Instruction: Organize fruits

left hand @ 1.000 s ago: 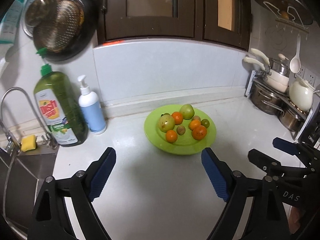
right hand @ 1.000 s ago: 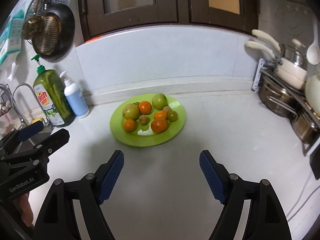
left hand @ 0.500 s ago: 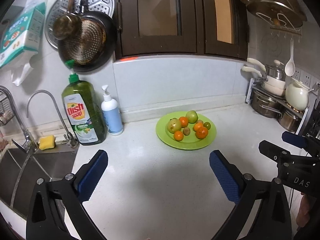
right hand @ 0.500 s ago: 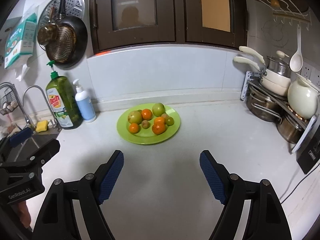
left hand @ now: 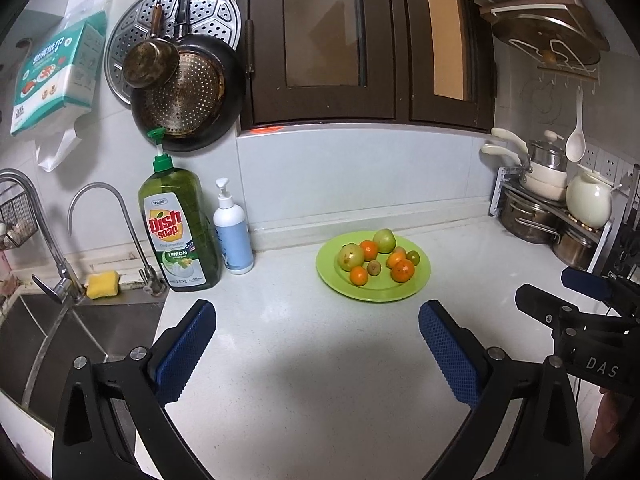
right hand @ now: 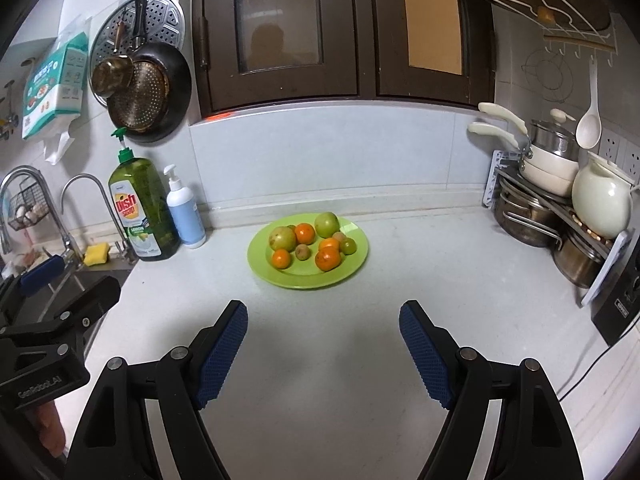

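A round lime-green plastic plate (right hand: pixel 352 262) lies flat on the white surface (right hand: pixel 320 360), a little above the middle of the right wrist frame and right of centre in the left wrist frame. On it sit nine fruits, close together. Four small orange mandarins (right hand: pixel 328 259) are spread across the plate. Two large yellow-green round fruits (right hand: pixel 282 238) sit at the plate's left and far side. A small green round fruit (right hand: pixel 348 246) lies at the right. Two brownish kiwi-like fruits (right hand: pixel 302 252) lie among them, one partly hidden.
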### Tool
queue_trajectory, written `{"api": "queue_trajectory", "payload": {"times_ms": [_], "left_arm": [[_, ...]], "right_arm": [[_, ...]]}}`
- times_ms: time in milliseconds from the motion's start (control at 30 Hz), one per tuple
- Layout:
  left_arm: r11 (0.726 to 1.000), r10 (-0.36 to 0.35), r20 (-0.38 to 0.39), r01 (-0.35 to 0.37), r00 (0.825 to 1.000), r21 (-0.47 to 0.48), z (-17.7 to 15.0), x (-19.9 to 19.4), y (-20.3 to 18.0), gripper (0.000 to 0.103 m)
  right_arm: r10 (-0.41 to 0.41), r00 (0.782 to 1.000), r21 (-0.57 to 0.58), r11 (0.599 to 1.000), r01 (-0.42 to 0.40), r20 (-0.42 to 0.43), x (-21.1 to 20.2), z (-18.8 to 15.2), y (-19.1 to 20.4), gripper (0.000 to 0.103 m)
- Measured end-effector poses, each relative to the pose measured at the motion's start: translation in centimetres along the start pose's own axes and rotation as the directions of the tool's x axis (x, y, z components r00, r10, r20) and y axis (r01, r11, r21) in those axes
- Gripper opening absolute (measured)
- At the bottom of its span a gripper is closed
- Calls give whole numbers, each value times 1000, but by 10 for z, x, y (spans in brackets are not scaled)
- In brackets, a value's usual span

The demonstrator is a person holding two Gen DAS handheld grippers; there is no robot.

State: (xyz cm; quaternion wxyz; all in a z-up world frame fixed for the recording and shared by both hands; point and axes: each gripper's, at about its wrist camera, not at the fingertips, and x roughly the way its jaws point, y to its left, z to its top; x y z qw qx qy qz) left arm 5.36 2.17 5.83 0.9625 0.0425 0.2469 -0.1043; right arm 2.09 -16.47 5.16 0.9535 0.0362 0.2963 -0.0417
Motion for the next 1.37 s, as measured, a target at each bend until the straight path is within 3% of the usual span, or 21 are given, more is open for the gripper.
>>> {"api": "queue_trajectory", "payload": {"times_ms": [1367], "left_arm": [[1000, -17, 4, 17, 1000, 2, -5, -11, -4, 103]], "right_arm": [[-7, 1000, 7, 1000, 7, 15, -17, -7, 2, 79]]}}
